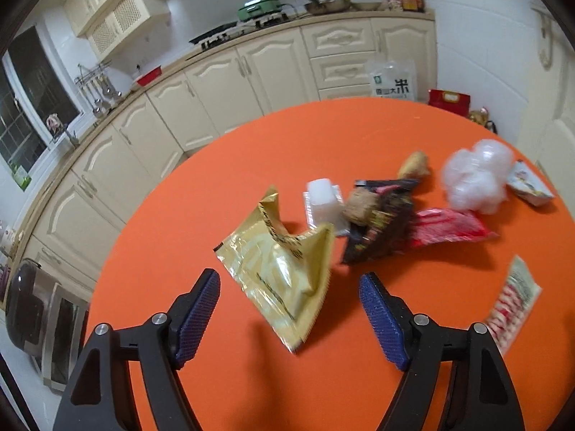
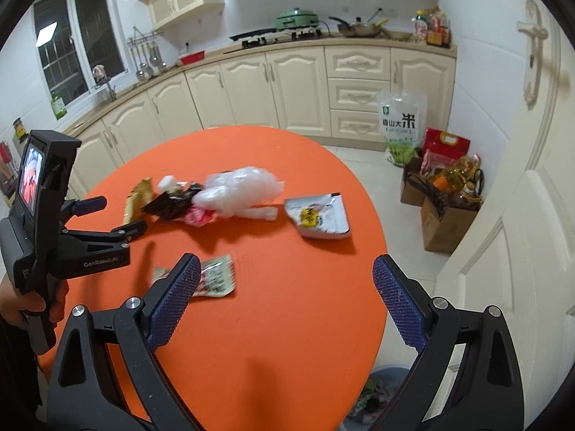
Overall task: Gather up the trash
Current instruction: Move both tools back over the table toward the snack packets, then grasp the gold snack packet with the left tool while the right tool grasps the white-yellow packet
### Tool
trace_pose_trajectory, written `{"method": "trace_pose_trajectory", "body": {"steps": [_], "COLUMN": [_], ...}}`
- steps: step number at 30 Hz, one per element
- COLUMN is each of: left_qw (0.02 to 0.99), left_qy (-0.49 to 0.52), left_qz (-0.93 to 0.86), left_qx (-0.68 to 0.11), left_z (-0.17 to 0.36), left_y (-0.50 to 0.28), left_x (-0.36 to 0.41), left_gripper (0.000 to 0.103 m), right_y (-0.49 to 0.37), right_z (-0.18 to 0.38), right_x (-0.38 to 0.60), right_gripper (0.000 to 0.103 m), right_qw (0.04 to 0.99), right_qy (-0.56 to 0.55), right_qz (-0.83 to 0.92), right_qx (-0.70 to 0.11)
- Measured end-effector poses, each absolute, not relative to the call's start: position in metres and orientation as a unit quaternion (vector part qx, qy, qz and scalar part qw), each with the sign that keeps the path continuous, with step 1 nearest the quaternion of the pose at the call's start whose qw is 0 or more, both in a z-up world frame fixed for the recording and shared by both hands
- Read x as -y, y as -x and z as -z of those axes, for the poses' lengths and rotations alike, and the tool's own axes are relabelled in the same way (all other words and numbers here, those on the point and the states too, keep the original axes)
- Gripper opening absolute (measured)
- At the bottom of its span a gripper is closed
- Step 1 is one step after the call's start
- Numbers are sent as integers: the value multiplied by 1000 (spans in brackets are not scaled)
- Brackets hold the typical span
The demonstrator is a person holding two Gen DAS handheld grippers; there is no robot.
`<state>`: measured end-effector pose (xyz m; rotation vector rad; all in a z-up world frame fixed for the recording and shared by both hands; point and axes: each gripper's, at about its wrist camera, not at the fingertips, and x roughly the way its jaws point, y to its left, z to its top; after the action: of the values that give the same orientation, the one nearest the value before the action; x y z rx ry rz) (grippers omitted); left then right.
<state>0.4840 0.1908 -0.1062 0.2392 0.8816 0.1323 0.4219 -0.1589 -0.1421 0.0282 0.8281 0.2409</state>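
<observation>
Gold wrapper (image 1: 276,269) on the orange table (image 1: 179,251) lies just ahead of my left gripper (image 1: 289,314), between its released jaws, long axis slanting away leftward; my right gripper (image 2: 285,307), likewise released, hovers nearer the striped packet (image 2: 215,280)

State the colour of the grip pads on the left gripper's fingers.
Dark blue, textured pads; clearest in the left wrist view.

home kitchen — cream cabinets (image 2: 294,89) | gas hob (image 2: 258,37) | wok (image 2: 359,28)
</observation>
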Motion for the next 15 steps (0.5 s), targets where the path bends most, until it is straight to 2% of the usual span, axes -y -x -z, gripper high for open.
{"method": "trace_pose_trajectory", "body": {"steps": [4, 5, 6, 7, 9, 15], "left_qw": [895, 894, 895, 893, 893, 899], "left_qy": [-104, -104, -103, -104, -109, -74], "left_qz": [-51, -44, -36, -33, -30, -11], "left_qx": [-431, -434, -433, -436, -435, -431], "left_z": [108, 108, 108, 107, 107, 101], "left_y": [-511, -513, -516, -524, -525, -516], "left_x": [-204, -205, -208, -213, -220, -236], "left_gripper": [58, 51, 33, 23, 18, 13], "right_y": [-442, -446, -452, -456, -466, -492], "right_z": [153, 154, 157, 159, 162, 172], "right_x": [164, 165, 165, 165, 164, 152], "right_gripper": [96, 96, 96, 96, 96, 96], "right_qw": [904, 903, 901, 900, 896, 885], "right_qy": [-5, -2, 5, 9, 27, 57], "right_qz": [-106, -105, -100, -98, -95, -109], "right_qx": [-415, -417, -421, -424, -433, -449]}}
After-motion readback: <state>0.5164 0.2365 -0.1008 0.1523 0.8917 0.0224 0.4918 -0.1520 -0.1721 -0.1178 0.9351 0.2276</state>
